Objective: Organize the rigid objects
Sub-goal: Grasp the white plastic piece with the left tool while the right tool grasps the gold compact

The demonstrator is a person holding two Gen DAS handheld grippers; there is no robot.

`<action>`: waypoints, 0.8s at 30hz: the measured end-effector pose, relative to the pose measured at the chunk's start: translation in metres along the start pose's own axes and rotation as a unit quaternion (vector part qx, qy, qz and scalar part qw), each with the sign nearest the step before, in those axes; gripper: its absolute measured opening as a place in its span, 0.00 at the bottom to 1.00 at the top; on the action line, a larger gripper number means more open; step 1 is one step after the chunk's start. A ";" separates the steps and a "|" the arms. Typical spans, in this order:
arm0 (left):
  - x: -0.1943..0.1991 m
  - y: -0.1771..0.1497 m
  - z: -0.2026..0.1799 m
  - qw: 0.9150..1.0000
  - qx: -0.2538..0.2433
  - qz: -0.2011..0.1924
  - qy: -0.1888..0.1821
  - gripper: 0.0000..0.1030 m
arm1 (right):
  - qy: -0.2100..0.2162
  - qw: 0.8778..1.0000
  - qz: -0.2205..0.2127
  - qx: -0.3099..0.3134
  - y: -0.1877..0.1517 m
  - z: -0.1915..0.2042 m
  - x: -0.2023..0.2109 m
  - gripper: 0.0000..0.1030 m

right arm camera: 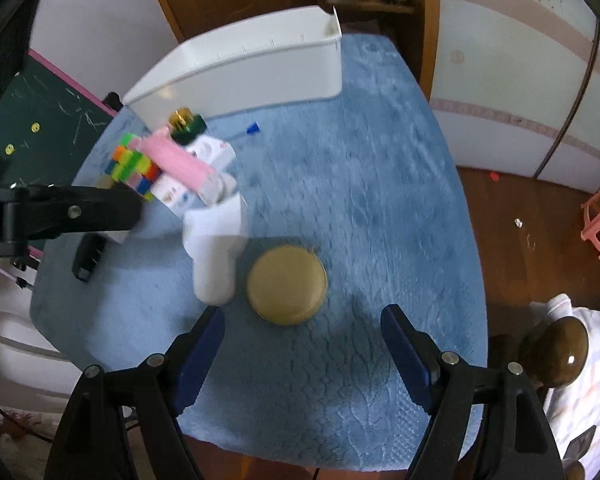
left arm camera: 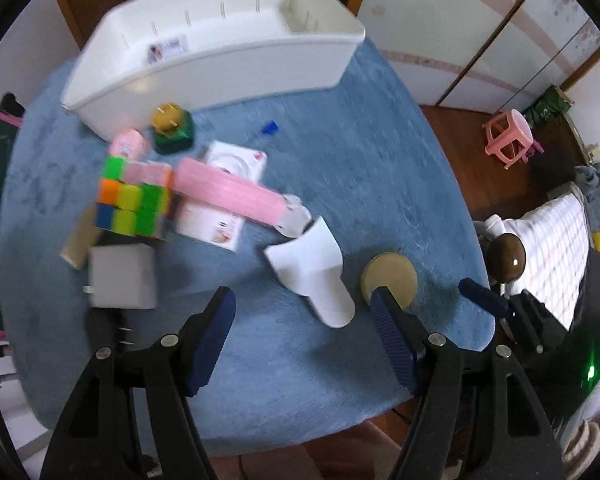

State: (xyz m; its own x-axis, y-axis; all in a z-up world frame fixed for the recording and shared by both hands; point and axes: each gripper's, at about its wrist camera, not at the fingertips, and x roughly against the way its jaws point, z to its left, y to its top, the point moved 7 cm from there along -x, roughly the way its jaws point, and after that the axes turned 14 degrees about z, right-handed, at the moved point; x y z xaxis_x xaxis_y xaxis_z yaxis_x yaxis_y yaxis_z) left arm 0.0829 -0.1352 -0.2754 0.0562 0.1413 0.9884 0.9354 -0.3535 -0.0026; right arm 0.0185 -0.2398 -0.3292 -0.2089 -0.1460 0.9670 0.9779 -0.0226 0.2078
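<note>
A heap of small objects lies on a blue cloth-covered table (left arm camera: 340, 168). A white L-shaped plastic piece (left arm camera: 314, 270) (right arm camera: 216, 256) rests beside a round tan disc (left arm camera: 389, 280) (right arm camera: 287, 285). Further left lie a colourful puzzle cube (left arm camera: 134, 206) (right arm camera: 134, 170), a long pink box (left arm camera: 230, 192) (right arm camera: 180, 160), a white printed box (left arm camera: 224, 196), a grey charger block (left arm camera: 122, 278) and a gold-topped green jar (left arm camera: 171, 128) (right arm camera: 186, 123). My left gripper (left arm camera: 302, 300) hangs open over the cloth just short of the white piece. My right gripper (right arm camera: 302, 318) is open, just short of the disc.
A large white bin (left arm camera: 204, 68) (right arm camera: 236, 76) stands at the table's far side. A small blue cap (left arm camera: 269, 127) (right arm camera: 253, 127) lies on the cloth. A pink stool (left arm camera: 508, 136) stands on the wooden floor at the right. A green chalkboard (right arm camera: 44, 112) leans at the left.
</note>
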 end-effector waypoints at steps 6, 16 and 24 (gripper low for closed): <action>-0.037 0.010 0.004 0.998 0.050 0.023 -0.021 0.71 | -0.024 1.000 0.006 0.015 -0.006 0.004 -0.022 0.79; -0.058 0.016 0.014 0.992 0.114 0.036 -0.042 0.71 | -0.046 0.999 -0.006 0.019 -0.009 0.007 -0.033 0.79; -0.063 0.019 0.018 0.986 0.156 0.042 -0.051 0.71 | -0.062 0.998 -0.022 0.019 0.006 0.010 -0.037 0.78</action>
State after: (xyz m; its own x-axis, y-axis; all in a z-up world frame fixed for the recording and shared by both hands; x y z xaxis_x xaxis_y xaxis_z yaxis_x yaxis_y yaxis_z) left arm 0.1035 -0.1337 -0.3405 0.1581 0.2222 0.9621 0.9868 -0.0689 -0.1463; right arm 0.0319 -0.2245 -0.3623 -0.2533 -0.0223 0.9671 0.9673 0.0106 0.2535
